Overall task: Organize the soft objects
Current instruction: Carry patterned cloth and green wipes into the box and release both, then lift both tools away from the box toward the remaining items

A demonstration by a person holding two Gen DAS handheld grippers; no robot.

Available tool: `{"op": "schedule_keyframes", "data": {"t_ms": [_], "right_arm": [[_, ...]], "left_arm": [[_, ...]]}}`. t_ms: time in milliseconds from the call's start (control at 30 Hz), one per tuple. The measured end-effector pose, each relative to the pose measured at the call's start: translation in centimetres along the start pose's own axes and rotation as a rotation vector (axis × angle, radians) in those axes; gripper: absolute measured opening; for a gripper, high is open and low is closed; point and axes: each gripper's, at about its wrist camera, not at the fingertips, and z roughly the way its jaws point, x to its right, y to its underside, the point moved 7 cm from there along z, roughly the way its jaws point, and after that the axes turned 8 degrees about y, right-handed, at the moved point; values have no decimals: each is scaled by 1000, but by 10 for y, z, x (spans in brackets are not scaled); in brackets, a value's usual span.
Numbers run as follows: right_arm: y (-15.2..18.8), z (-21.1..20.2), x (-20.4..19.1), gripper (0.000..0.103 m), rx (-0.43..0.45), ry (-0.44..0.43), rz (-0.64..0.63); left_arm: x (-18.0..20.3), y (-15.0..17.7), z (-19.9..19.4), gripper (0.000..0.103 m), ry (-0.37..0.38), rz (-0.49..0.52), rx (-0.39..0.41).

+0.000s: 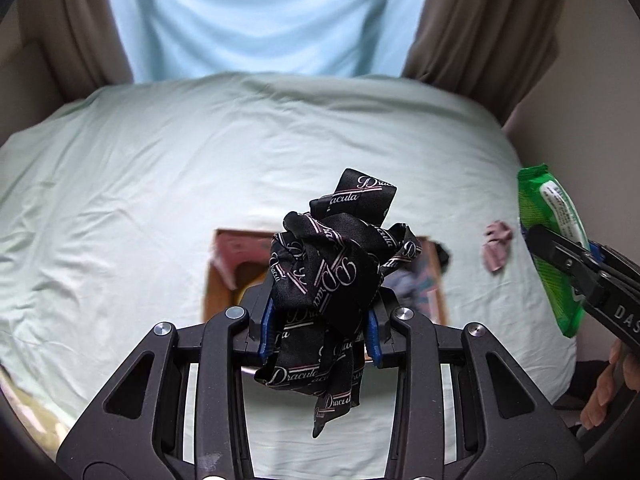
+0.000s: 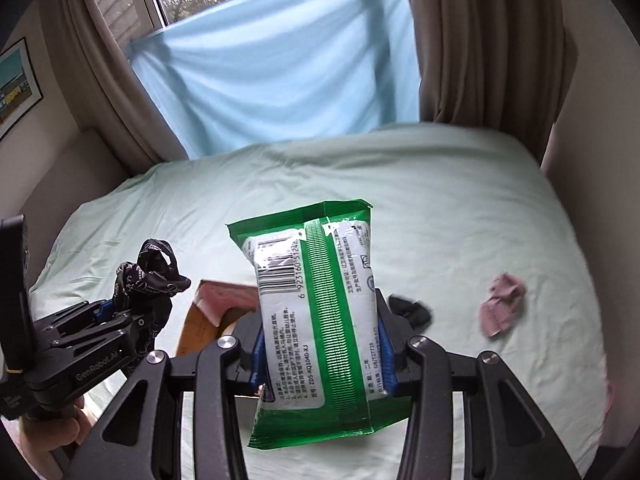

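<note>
The left gripper [image 1: 320,332] was closed on a bunched black scarf [image 1: 332,272] printed with pale lettering, its blue pads [image 1: 266,328] pressing the wad from both sides while loose tails hung below. That cloth looked light and limp, likely to slide or unravel, so a pinch through the thick middle of the bundle seemed safer than one on a trailing end. The right gripper [image 2: 320,344] was clamped across the lower half of a green packet of wipes [image 2: 316,312], held upright above the bed [image 2: 440,200]. The packet looked squashy but fuller and heavier than the cloth, with a slick film wrapper that could slip; a hold across its padded middle seemed better than one on the thin sealed edges.

Both loads hung over an open cardboard box [image 2: 196,320] resting on the sheet, with something pink [image 1: 236,252] inside. Most of the box was hidden behind the scarf and the packet, so its contents could not be made out. A small black item [image 2: 412,308] lay just beside the box, half covered, and a pink sock [image 2: 502,300] lay well apart to the right
</note>
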Motion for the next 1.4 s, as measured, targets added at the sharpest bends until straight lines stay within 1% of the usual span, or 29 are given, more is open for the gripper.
{"op": "schedule_keyframes", "data": {"t_ms": [100, 200, 400, 500, 600, 667, 733, 800, 900, 933, 967, 1000, 1033, 1067, 1133, 1267, 1400], "right_arm": [[11, 21, -19, 40, -47, -8, 16], [23, 48, -37, 40, -114, -25, 29], [42, 98, -59, 40, -225, -32, 49], [48, 127, -65, 40, -292, -34, 69], [58, 161, -69, 40, -380, -34, 92], [62, 179, -71, 40, -422, -26, 98], [64, 193, -71, 40, -458, -16, 102], [65, 204, -71, 40, -487, -13, 109], [68, 217, -72, 40, -524, -5, 113], [69, 223, -74, 42, -541, -3, 110], [68, 225, -74, 56, -547, -3, 108], [66, 227, -74, 85, -544, -6, 112], [64, 226, -73, 99, -528, -15, 122], [61, 223, -71, 103, -514, -23, 130], [57, 218, -64, 103, -510, -22, 140], [60, 210, -58, 103, -510, -16, 133], [60, 202, -57, 103, -491, -20, 140]], "left_arm": [[-33, 7, 13, 31, -17, -16, -34], [-58, 16, 30, 31, -40, -29, -71], [-95, 31, 73, 31, -70, -61, -165], [-102, 36, 94, 31, -73, -81, -208], [-109, 44, 123, 31, -70, -126, -276], [-114, 49, 144, 31, -71, -137, -322], [-119, 51, 160, 31, -71, -141, -348], [-120, 53, 171, 31, -55, -142, -366], [-118, 56, 182, 33, -66, -108, -402], [-117, 57, 185, 44, -46, -105, -414], [-115, 57, 186, 71, -23, -103, -424], [-112, 57, 186, 88, -11, -97, -432], [-112, 57, 184, 102, -10, -93, -436], [-112, 58, 182, 103, -8, -95, -438], [-113, 57, 174, 103, 10, -113, -431], [-119, 55, 165, 103, 0, -122, -425], [-119, 49, 156, 103, 4, -132, -399]]}}
